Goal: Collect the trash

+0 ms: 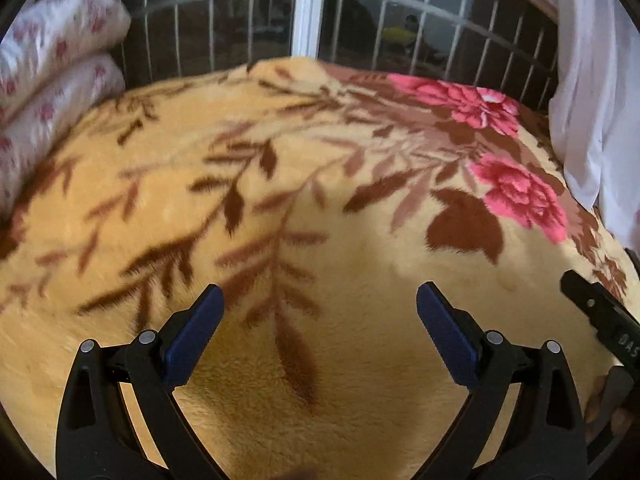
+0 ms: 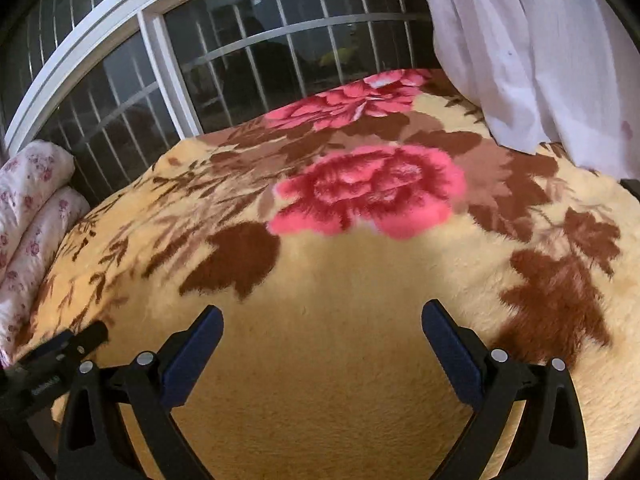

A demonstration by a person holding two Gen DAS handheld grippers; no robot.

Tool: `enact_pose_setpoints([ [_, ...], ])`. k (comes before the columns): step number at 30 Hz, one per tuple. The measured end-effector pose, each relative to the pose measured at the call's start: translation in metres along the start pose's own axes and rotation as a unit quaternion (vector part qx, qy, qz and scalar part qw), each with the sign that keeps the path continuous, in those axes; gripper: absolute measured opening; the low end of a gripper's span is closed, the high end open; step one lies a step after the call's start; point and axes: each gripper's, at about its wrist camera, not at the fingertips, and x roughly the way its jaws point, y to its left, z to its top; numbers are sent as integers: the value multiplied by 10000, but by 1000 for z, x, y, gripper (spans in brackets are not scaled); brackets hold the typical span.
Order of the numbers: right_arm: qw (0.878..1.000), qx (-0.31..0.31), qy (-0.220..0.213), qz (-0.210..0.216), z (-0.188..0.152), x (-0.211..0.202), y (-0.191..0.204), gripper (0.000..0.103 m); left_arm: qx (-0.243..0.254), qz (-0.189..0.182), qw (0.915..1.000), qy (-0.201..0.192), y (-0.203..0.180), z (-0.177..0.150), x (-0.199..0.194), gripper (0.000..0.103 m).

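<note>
No piece of trash shows in either view. My left gripper hangs open over a plush yellow blanket with brown leaves and pink flowers, its blue pads wide apart and nothing between them. My right gripper is likewise open and bare above the same blanket. A black finger of the right gripper juts in at the right edge of the left wrist view. The left gripper's black finger pokes in at the lower left of the right wrist view.
A barred window with a white frame runs along the far side of the bed. Folded floral bedding lies at the left. A white curtain hangs at the right. A pink flower marks the blanket ahead.
</note>
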Motion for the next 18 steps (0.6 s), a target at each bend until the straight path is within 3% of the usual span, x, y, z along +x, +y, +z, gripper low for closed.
enact_pose_setpoints([
  [18,9994,-288,-66,-171,-3,0,9,98,97,18,9999,76,-4,-2,4,94],
])
